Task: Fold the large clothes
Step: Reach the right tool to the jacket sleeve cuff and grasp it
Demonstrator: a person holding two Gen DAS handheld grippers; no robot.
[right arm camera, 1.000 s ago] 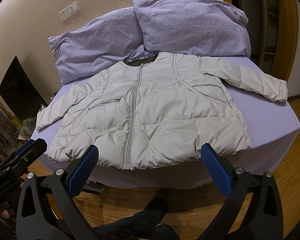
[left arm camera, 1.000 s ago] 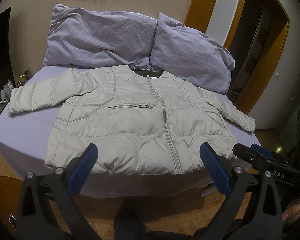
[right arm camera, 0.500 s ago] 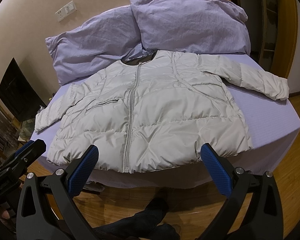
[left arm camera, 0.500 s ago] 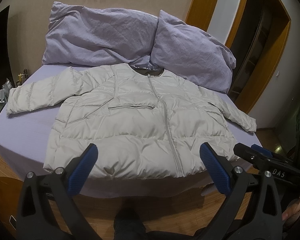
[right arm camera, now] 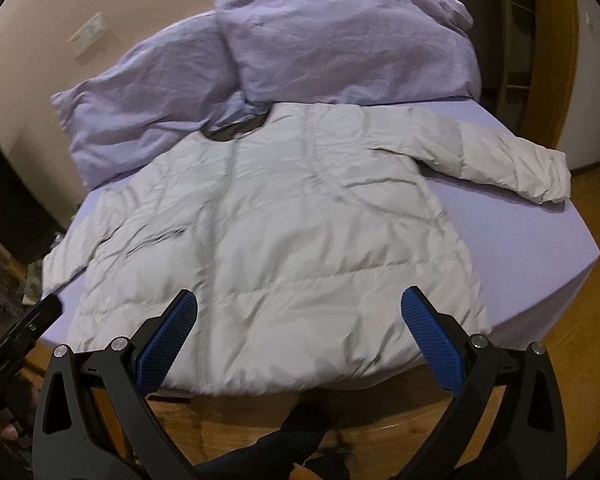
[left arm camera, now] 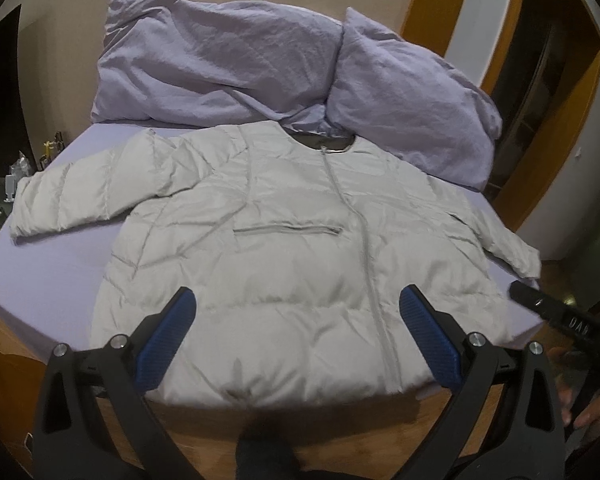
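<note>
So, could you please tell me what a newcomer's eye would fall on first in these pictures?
First, the pale grey puffer jacket spread flat, zipped, sleeves out, across the lilac bed. Behind its collar, two crumpled lilac pillows lean against the wall. In front, each open gripper frames the jacket's hem with blue pads.

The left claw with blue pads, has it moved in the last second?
Yes. The left claw has come closer to the pale grey puffer jacket, now over its hem, on the lilac bed.

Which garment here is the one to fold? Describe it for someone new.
Start at the lavender bed with two pillows against the wall. Spread flat on it lies a puffer jacket, zipped, sleeves out. It alone is pale grey and quilted.
</note>
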